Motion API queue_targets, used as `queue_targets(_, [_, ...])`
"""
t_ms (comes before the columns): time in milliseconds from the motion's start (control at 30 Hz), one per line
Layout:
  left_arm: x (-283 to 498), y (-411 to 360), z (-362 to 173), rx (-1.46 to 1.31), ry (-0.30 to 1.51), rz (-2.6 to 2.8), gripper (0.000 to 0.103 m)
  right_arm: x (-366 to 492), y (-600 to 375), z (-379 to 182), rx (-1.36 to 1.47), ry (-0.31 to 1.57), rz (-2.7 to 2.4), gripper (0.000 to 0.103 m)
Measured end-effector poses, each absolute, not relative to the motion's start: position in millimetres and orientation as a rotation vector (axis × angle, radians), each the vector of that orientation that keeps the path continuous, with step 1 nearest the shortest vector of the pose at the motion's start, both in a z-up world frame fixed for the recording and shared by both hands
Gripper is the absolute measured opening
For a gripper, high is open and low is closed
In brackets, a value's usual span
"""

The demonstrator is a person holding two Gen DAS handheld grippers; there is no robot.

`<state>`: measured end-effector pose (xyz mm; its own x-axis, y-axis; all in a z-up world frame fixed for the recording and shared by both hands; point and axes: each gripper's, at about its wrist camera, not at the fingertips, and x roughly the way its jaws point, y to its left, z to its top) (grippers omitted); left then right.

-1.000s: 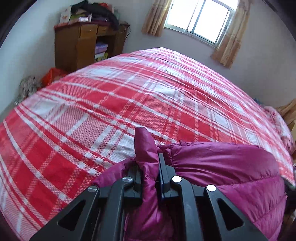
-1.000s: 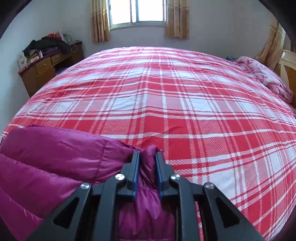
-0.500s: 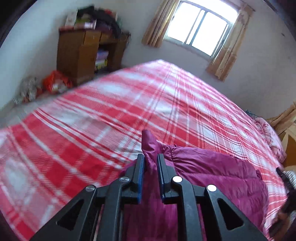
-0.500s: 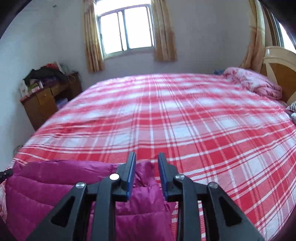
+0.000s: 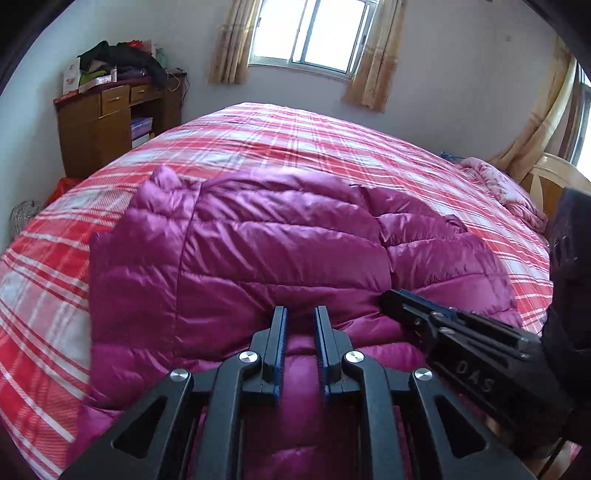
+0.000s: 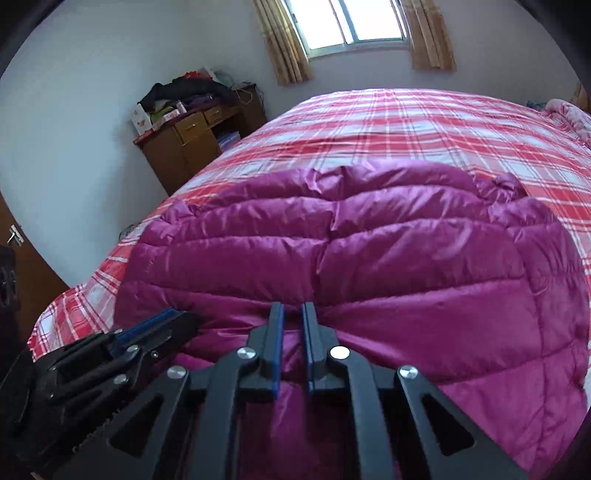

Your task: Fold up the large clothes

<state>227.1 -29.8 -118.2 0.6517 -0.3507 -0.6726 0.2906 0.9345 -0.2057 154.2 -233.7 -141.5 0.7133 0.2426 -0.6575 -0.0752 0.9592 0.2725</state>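
Observation:
A magenta quilted down jacket [image 5: 280,240] lies folded over on the red plaid bed [image 5: 303,144]; it also shows in the right wrist view [image 6: 369,251]. My left gripper [image 5: 300,314] is at the jacket's near edge with its jaws a little apart and nothing between them. My right gripper [image 6: 292,309] is at the same near edge, jaws narrowly apart with a fold of jacket fabric between the tips. Each gripper shows in the other's view, the right one [image 5: 424,314] beside the left, the left one [image 6: 155,328] beside the right.
A wooden desk [image 5: 110,122] piled with clothes stands by the far left wall. A window with curtains [image 5: 306,33] is behind the bed. A pink blanket [image 5: 506,188] and wooden headboard [image 5: 550,177] are at the right. The bed [image 6: 424,122] stretches beyond the jacket.
Both grippers let go of the jacket's far edge and pulled back to its near edge. The jacket now lies folded over itself on the bed.

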Motion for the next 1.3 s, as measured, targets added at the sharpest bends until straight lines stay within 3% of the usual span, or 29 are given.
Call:
queue_targets(67, [233, -27, -125, -0.112, 0.79, -0.367, 0.015, 156, -239, -152, 0.245, 0.754, 0.183, 0.0])
queue_targets(567, [208, -16, -92, 0.024, 0.807, -0.13, 0.015, 160, -236, -149, 0.208, 0.764, 0.15, 0.0])
queue_targets(633, [201, -5, -85, 0.02, 0.798, -0.085, 0.027, 158, -232, -142, 0.192, 0.767, 0.154, 0.003])
queue_targets(700, [194, 8, -79, 0.007, 0.777, -0.05, 0.068, 147, -231, -131, 0.204, 0.743, 0.17, 0.013])
queue_targets(733, [190, 13, -76, 0.002, 0.754, -0.033, 0.073, 137, -232, -123, 0.222, 0.712, 0.188, 0.015])
queue_targets(800, [183, 20, -74, 0.005, 0.719, 0.007, 0.075, 115, -231, -111, 0.232, 0.664, 0.218, 0.027])
queue_targets(867, [180, 29, -76, -0.016, 0.715, 0.023, 0.076, 94, -228, -106, 0.22, 0.636, 0.231, 0.047])
queue_targets(1067, [171, 64, -89, -0.186, 0.75, 0.031, 0.076, 84, -219, -131, 0.216, 0.727, 0.268, 0.049])
queue_targets(1300, [136, 80, -111, -0.394, 0.661, 0.045, 0.076, 91, -215, -145, 0.161, 0.734, 0.257, 0.048])
